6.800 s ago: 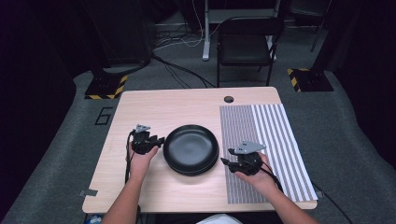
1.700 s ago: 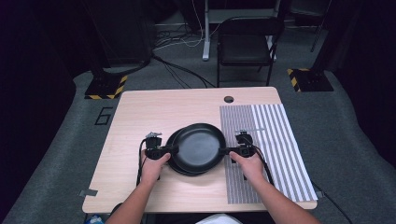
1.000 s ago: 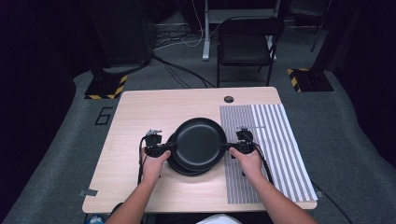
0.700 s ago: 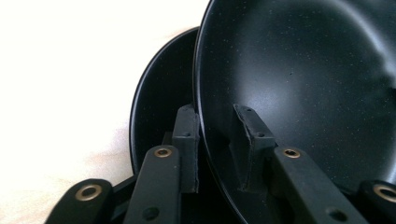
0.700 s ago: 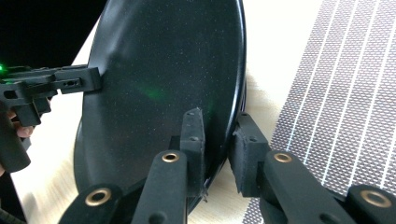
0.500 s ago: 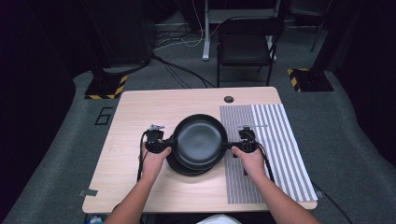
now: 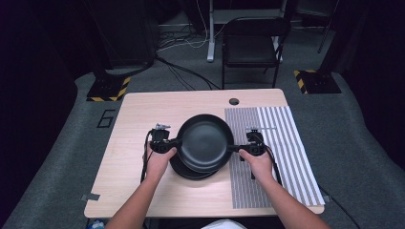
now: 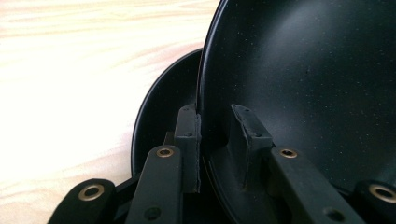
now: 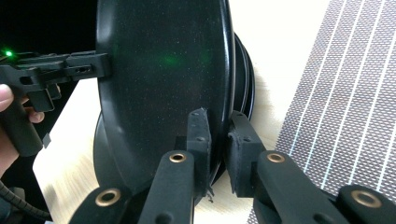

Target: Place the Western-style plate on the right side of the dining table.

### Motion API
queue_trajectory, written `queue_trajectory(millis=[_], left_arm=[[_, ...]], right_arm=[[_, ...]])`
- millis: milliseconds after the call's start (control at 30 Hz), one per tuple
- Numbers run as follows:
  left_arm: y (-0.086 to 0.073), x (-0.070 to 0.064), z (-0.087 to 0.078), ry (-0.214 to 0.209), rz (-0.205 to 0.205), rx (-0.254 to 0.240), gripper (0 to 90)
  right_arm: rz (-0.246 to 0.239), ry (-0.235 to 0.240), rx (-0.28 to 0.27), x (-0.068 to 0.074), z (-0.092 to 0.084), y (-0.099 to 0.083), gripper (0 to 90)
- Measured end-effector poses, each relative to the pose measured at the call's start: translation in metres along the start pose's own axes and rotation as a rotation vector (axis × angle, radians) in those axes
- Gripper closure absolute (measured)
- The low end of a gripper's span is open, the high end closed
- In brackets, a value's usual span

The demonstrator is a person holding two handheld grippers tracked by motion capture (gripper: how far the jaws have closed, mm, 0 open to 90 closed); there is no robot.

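**Lifting the Top Plate With Two Grippers**

Holding the top black plate (image 7: 206, 142) by its two sides, the left gripper (image 7: 172, 143) and the right gripper (image 7: 237, 148) have just been closing, and both now pinch its rim. The plate hangs just above another black plate (image 7: 191, 171) on the wooden table (image 7: 143, 112). Each pinch is small and sits right at the edge. If one hand goes up faster, the plate could tip, slide out and bang down on the one below.
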State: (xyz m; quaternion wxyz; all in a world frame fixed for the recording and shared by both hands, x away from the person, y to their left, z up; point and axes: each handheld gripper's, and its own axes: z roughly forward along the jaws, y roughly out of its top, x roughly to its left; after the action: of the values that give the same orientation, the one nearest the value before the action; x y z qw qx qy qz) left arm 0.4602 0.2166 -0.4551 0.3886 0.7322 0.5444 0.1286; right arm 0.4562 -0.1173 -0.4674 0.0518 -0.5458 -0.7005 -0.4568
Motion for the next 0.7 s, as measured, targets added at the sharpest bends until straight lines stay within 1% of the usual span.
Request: queue_trajectory(millis=[100, 200, 300, 400, 433, 533, 633, 700], left_arm=[[-0.0001, 0.0001, 0.0003, 0.001, -0.005, -0.001, 73.5], [-0.0001, 0.0, -0.0003, 0.0, -0.008, -0.004, 73.8], [0.0012, -0.0004, -0.0027, -0.008, -0.02, -0.02, 74.8], [0.0036, -0.0019, -0.0054, -0.004, -0.013, -0.04, 76.0], [0.0047, -0.0022, -0.0061, 0.001, -0.007, -0.04, 76.3], [0.0063, -0.0019, -0.0055, 0.004, -0.005, -0.039, 76.5], [0.0072, -0.002, -0.0061, -0.002, -0.007, -0.044, 76.7], [0.0083, -0.0027, -0.0062, 0.004, -0.005, -0.049, 76.6]], right_arm=[[0.001, 0.004, 0.001, 0.0, 0.0002, -0.0002, 81.0], [0.013, 0.015, -0.001, -0.0013, -0.0001, 0.0, 81.7], [0.025, 0.025, -0.009, -0.002, -0.002, 0.001, 82.8], [0.04, 0.031, -0.01, -0.0014, -0.0039, 0.0021, 83.9], [0.039, 0.031, -0.01, -0.0012, -0.004, 0.0021, 84.0], [0.035, 0.03, -0.01, -0.0006, -0.0036, 0.0014, 84.0], [0.055, 0.048, -0.003, -0.0029, -0.0031, 0.0003, 84.1], [0.062, 0.059, -0.001, -0.0041, -0.0035, 0.0003, 84.0]])
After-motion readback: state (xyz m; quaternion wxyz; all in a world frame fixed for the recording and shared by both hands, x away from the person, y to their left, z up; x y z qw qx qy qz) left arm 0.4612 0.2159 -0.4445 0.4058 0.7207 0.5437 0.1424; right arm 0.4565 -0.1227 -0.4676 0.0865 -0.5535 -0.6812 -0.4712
